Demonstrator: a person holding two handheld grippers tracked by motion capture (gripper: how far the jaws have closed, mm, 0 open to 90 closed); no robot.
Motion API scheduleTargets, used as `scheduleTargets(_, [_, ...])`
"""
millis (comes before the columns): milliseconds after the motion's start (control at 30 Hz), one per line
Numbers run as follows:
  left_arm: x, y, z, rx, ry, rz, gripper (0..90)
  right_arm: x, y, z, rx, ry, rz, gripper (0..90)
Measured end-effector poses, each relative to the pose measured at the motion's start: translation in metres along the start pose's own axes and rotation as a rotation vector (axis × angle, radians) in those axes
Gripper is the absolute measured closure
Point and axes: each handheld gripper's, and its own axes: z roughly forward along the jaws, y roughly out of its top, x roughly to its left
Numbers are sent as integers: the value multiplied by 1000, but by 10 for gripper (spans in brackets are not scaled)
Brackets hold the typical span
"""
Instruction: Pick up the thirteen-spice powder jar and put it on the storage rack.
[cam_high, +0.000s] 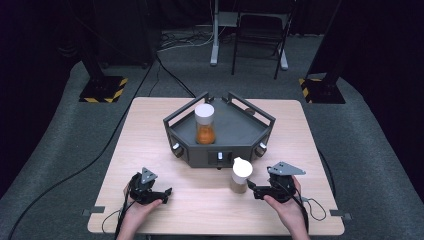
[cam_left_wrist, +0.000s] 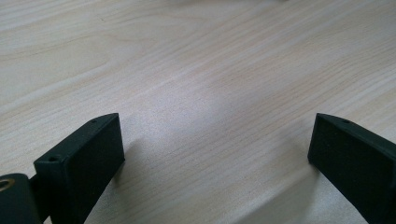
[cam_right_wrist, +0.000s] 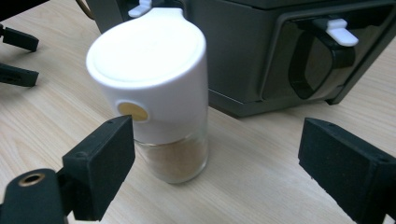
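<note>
On the desk (cam_high: 165, 150) stands a dark grey angular tray (cam_high: 235, 130) with raised rails and knobs along its front wall; take it as the landmark. Inside the tray, toward its left part, a jar (cam_high: 204, 123) with a white cap stands upright and holds orange-brown contents in its clear lower part. Just in front of the tray's front wall, near the right of its middle, a second shaker jar (cam_right_wrist: 154, 88) stands upright on the wood, apart from the tray. It has a white flip-top cap with a small tan dot on its side, and its glass base holds a pale brown powder.

The right claw (cam_right_wrist: 215, 163) lies in front of the tray and just right of this shaker, held in a hand (cam_high: 287, 207). Its jaws stand wide; the shaker sits near the left jaw, and no pad presses on it. No object is gripped.

The left claw (cam_left_wrist: 215, 149) rests well to the front left of the tray, over bare wood, jaws spread wide with nothing between them.
</note>
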Motion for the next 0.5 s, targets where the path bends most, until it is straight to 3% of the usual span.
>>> scheduleTargets(500, [0,0,0,0,0,0,35,8,6,6,-2,34,-26,107])
